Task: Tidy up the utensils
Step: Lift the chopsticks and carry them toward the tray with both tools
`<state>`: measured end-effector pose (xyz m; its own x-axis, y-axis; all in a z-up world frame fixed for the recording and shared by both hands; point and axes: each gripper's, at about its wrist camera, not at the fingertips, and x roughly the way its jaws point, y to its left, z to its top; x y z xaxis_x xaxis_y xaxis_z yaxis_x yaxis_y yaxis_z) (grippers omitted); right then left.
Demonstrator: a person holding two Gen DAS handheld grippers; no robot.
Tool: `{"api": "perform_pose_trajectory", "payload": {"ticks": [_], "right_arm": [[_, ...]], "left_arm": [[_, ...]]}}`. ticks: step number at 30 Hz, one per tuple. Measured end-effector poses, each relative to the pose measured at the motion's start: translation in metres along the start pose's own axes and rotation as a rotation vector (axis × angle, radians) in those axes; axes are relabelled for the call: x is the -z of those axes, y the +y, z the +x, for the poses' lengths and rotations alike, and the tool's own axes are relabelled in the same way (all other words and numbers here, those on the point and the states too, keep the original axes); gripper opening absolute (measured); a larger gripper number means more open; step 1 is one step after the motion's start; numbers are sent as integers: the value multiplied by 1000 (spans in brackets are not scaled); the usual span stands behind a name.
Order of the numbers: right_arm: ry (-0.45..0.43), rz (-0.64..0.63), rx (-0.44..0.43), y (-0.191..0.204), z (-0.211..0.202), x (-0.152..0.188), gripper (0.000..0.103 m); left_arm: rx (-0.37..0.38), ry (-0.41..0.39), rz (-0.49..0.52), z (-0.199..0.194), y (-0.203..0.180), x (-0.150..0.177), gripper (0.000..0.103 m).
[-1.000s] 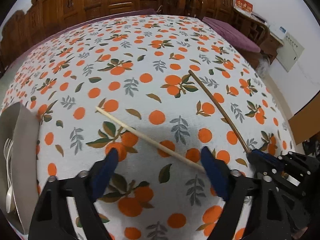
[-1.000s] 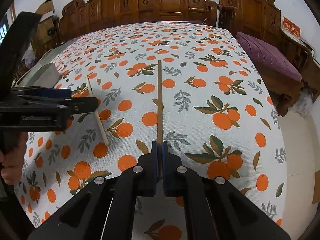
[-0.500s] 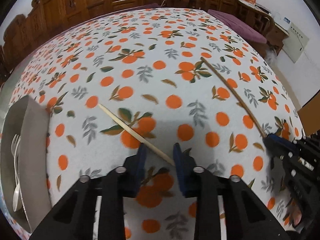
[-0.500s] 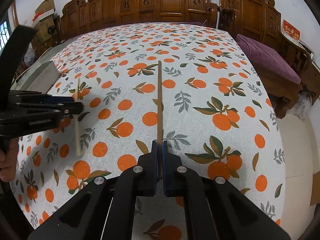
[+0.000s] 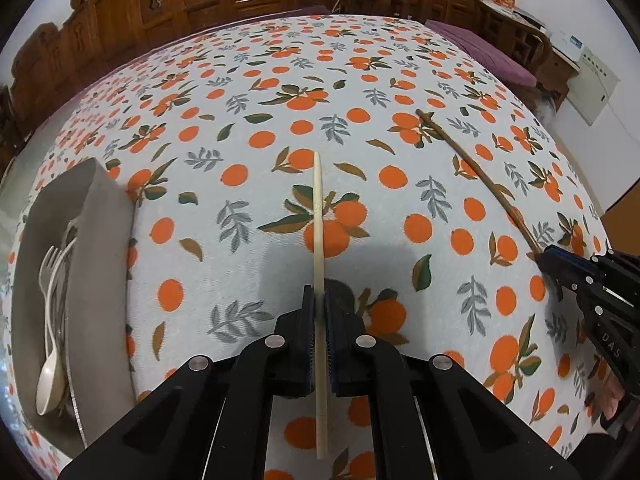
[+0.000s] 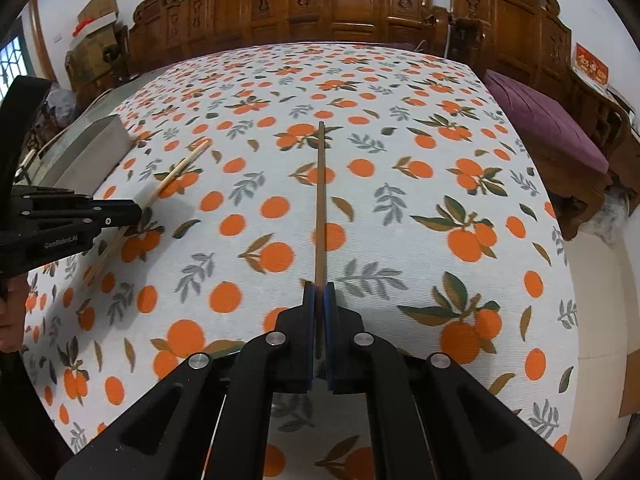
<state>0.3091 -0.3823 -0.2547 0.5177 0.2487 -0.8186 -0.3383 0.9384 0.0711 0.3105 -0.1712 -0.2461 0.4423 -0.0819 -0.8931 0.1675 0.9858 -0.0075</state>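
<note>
We have both grippers clamped on chopsticks: the left gripper (image 5: 319, 308) is pinched tight on the pale chopstick (image 5: 318, 208), and the right gripper (image 6: 319, 300) is closed on the dark chopstick (image 6: 320, 200). Each stick pokes out ahead of its pads over the orange-patterned tablecloth (image 5: 400, 80). The grey tray (image 5: 100, 240), with a fork and spoon (image 5: 50, 364) lying in it, sits at the table's left edge, well apart from the dark stick. Our main worry is the grip itself: the pads hold each thin, round stick at one short stretch, so we judge either could swivel or slide out if a tip catches the cloth or knocks the tray wall on the way in. The pale stick also runs back behind the pads, so a tilt could lever it loose. With two long sticks moving close together, we could cross them or bump one gripper against the other. Dropping a stick short of the tray would leave it lying on the cloth.
</note>
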Motion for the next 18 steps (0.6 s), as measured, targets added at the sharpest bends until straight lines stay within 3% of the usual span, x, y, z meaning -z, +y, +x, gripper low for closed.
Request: {"api": "perform_pose_trajectory", "payload": {"ticks": [6,18], "right_arm": [[-12,-42,-5,22,-11,-6,5],[-14,-235,10,113,-22,-25,5]], "left_arm": [[4,-35,0,-24,11,-1,4],[-5,-114,-18,-86,62,5,4]]}}
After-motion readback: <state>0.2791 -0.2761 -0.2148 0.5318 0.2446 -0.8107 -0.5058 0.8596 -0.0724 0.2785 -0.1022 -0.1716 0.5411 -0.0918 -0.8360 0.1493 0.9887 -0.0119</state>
